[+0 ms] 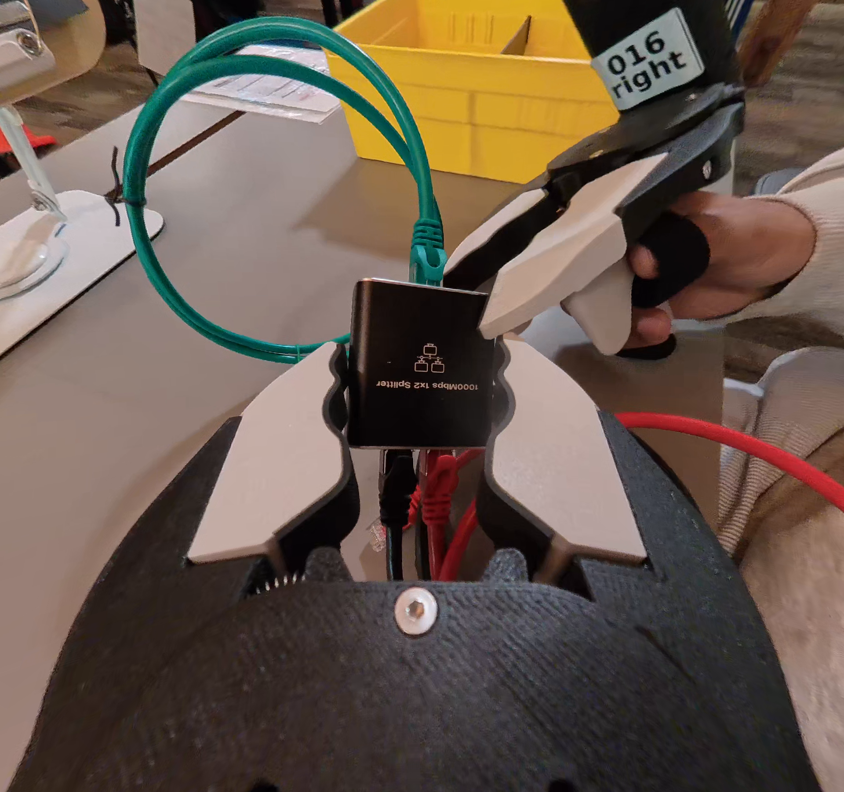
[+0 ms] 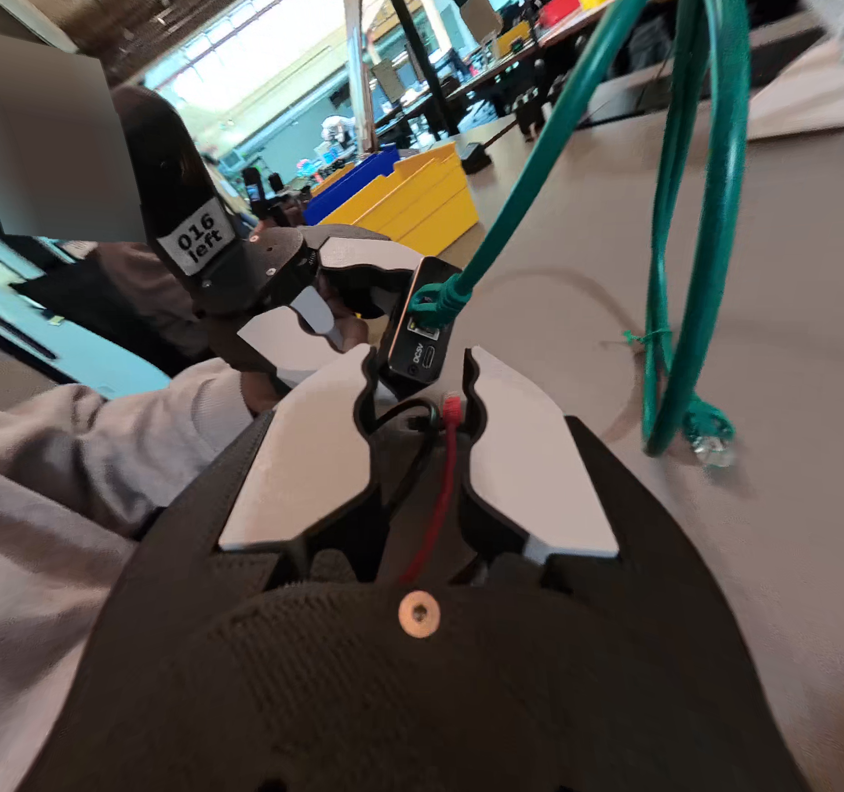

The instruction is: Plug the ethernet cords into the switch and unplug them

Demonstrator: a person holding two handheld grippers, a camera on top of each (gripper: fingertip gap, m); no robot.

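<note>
My left gripper [image 1: 420, 359] is shut on the black switch [image 1: 420, 313] and holds it by its sides over the table. A green ethernet plug [image 1: 427, 249] sits in the switch's far end, and its cord [image 1: 137, 176] loops up and back. A black plug [image 1: 397, 482] and a red plug [image 1: 438, 482] sit in the near end. My right gripper [image 2: 418, 359] is open and empty, with its tips just short of the switch's far end [image 2: 418, 345], below the green plug [image 2: 438, 302]. It also shows in the left wrist view [image 1: 475, 286]. The green cord's free end [image 2: 708, 432] hangs loose.
A yellow bin [image 1: 456, 99] stands on the table behind the switch, with a blue bin [image 2: 351, 181] beside it. A white stand base [image 1: 68, 240] is at the left, and papers [image 1: 269, 89] lie farther back. The red cord [image 1: 730, 441] trails off to the right.
</note>
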